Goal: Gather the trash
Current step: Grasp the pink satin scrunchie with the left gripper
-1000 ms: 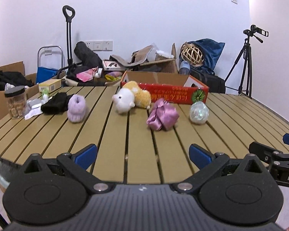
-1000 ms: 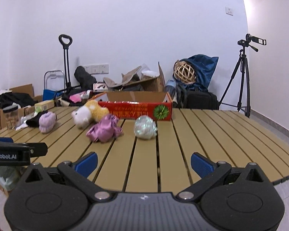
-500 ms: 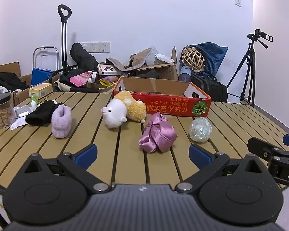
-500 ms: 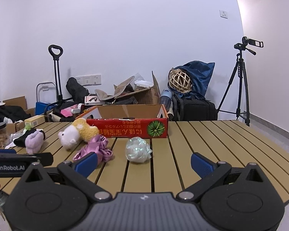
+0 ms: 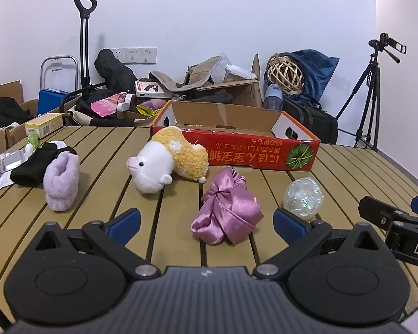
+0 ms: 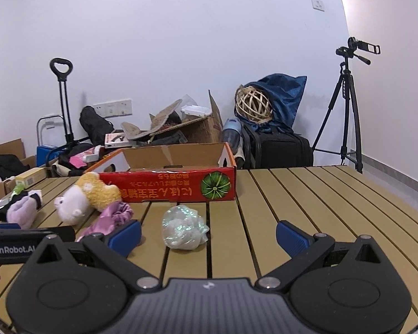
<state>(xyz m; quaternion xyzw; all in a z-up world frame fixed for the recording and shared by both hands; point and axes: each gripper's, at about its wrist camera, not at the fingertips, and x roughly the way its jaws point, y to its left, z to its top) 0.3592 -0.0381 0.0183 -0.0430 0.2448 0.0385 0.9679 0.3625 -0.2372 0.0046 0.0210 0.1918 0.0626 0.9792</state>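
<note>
Wrapper ball (image 6: 184, 231) on table (image 6: 306, 194): light, crinkly, squashes easy, prob slippery; pinch across middle. Left tongs (image 5: 206, 221) & right tongs (image 6: 208, 232) both released, empty.

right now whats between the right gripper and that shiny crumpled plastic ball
Nothing: only bare table slats separate the open right gripper from the shiny plastic ball, shown in the right wrist view.

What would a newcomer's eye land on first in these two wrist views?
Probably the red cardboard box across the middle of the slatted table, with a white and yellow plush toy lying against its front. Nearer, a shiny pink cloth bundle lies ahead of the open left gripper, and a crumpled iridescent wrapper lies ahead of the open right gripper.
</note>
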